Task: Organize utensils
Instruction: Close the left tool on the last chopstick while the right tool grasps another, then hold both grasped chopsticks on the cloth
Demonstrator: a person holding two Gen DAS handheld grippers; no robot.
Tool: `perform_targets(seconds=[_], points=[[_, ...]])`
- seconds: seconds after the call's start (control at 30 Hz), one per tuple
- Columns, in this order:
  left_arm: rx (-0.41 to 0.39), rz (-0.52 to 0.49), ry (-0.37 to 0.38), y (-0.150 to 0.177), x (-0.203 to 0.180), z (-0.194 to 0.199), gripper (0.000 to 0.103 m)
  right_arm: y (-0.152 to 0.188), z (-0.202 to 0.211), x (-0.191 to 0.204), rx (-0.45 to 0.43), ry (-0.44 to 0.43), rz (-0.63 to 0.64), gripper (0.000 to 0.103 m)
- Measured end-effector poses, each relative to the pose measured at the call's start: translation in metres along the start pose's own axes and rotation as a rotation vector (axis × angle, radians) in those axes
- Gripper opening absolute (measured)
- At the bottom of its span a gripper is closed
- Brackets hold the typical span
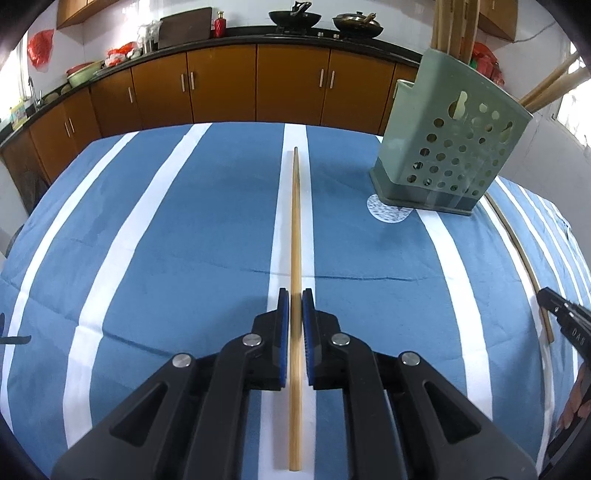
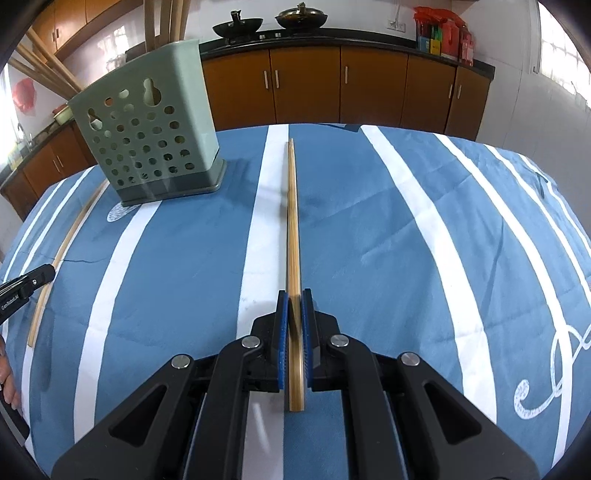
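My left gripper (image 1: 295, 295) is shut on a bamboo chopstick (image 1: 295, 221) that runs straight ahead over the striped cloth. My right gripper (image 2: 294, 295) is shut on another bamboo chopstick (image 2: 292, 221), which also points forward. A green perforated utensil holder (image 1: 447, 147) stands upright on the table with several chopsticks sticking out of its top. It is ahead and to the right of the left gripper. In the right wrist view the holder (image 2: 147, 140) is ahead and to the left. Each view shows the other gripper's tip at its edge, the right gripper (image 1: 565, 317) and the left gripper (image 2: 29, 284).
A blue cloth with white stripes (image 1: 184, 240) covers the table. Behind it runs a brown cabinet counter (image 1: 221, 85) with two woks (image 1: 295, 16), bowls and red packages. A hand (image 2: 7, 384) shows at the left edge of the right wrist view.
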State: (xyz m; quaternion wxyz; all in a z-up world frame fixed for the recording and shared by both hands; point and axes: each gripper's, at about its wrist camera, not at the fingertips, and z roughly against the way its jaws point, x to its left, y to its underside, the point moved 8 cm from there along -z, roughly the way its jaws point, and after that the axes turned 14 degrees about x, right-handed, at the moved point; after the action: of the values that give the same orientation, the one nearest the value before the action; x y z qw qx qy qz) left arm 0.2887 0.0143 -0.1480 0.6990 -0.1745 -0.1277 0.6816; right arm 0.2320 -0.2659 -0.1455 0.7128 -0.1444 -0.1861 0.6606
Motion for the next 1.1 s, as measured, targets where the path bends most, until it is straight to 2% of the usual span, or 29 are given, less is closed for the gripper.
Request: perform_targets(seconds=[0.23,1.1], points=[[-0.001,0.011,0.025,-0.0013,0.0006,-0.0004,0.011,-0.0003,-0.0004,-0.0010,0.001,-0.005,-0.005,0.008],[-0.002,0.019,0.040,0.0014,0.0012,-0.0001,0.011,-0.0002,0.0010,0.0011,0.002,-0.011,-0.012,0.008]])
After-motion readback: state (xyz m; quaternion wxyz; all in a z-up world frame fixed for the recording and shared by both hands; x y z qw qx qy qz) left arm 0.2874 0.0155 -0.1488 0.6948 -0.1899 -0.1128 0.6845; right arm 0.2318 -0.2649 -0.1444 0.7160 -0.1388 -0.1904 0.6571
